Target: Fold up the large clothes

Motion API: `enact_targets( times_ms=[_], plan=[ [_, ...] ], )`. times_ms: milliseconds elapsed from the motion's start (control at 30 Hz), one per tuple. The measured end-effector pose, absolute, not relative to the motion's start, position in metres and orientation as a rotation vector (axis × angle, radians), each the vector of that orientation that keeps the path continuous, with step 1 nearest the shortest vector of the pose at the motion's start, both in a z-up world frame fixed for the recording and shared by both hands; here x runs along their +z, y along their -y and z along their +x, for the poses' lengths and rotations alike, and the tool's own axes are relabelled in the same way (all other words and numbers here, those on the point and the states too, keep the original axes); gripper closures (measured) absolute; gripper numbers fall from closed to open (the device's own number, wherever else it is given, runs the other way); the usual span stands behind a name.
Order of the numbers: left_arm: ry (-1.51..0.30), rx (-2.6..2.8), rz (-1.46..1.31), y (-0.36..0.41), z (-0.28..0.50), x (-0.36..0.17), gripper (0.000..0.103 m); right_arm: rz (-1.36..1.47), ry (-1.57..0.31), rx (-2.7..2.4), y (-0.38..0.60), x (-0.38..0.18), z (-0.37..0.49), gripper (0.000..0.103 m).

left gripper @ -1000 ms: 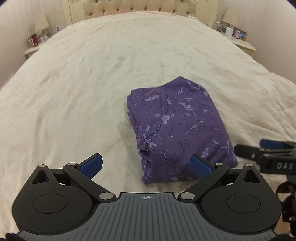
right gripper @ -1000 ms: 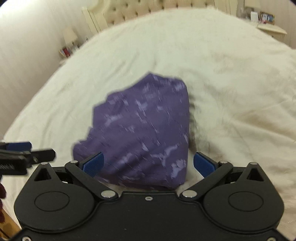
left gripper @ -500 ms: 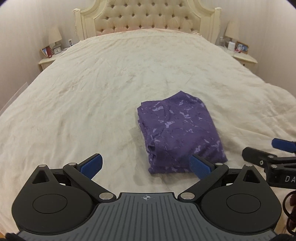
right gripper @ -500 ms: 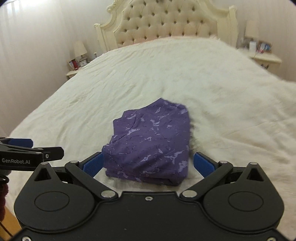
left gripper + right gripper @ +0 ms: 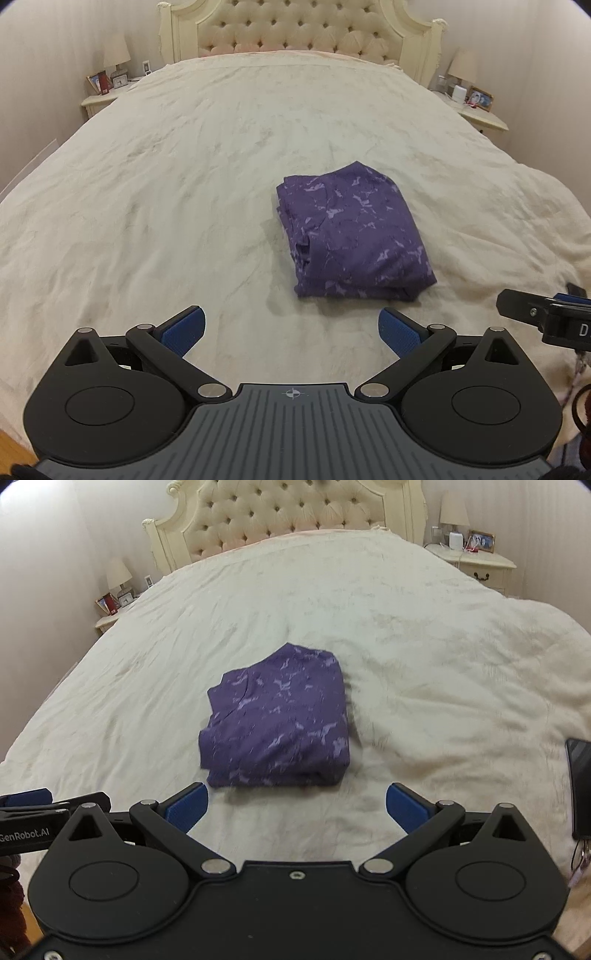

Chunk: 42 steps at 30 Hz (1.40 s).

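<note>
Item: purple patterned garment, folded into a compact, roughly rectangular bundle, lying flat on the cream bedspread toward the near half of the bed, slightly to the person's right of centre; layered fold edges show along its near and left sides, the left side somewhat bunched. Left gripper: jaws spread wide, empty, short of the bundle's near edge and not touching it. Right gripper: likewise wide apart, empty, just in front of the near edge. Step, as judged: folding appears complete, both tools clear of the cloth; any next move would be a light tidy of the bunched left side or leaving the bundle as it lies. Room: open bedspread on every side of the bundle. Periphery: tufted headboard at the far end, nightstands with lamps on both sides; a dark phone-like object at the right-view border.
</note>
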State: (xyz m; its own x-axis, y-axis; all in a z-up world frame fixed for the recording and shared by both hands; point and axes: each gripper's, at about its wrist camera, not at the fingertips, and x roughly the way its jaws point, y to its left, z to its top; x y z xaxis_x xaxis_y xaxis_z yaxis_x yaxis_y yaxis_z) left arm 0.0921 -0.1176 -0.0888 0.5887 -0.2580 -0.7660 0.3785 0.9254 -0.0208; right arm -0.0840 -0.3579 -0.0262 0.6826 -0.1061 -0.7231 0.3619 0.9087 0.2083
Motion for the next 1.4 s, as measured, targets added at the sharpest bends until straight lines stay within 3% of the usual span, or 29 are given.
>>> enact_targets(
  times_ms=[1400],
  plan=[
    [-0.999,-0.349,0.132,0.106,0.074,-0.108,0.001,0.349,-0.837,-0.267,0.334,-0.027,-0.100,0.001]
  ],
)
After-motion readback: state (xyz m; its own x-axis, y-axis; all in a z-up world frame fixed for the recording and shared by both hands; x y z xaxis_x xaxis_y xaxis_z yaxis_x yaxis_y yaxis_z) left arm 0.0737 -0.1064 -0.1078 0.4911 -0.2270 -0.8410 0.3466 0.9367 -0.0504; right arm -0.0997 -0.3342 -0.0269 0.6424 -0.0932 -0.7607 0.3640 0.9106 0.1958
